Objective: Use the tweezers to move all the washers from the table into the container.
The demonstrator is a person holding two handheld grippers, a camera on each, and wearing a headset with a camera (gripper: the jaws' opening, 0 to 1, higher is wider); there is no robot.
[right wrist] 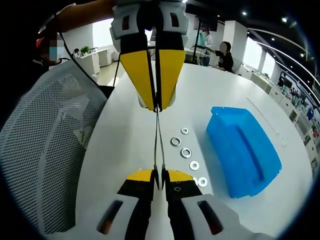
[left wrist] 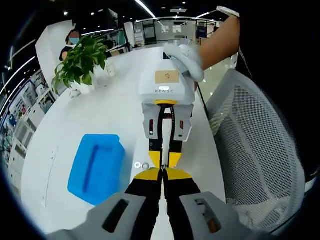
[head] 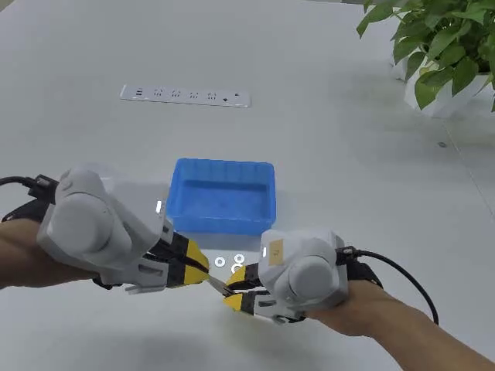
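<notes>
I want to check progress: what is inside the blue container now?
The container shows a bare floor; a strip behind its near wall is hidden. The washers lie on the table outside it.

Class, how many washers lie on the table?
5 washers, in a row between tweezers and container: farthest, next, middle, fourth, nearest. Others may be hidden.

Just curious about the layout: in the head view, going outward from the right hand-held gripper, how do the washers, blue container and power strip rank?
From the right hand-held gripper:
1. washers, right beside its jaws.
2. blue container, just behind them.
3. power strip, far back, to the left.
</notes>
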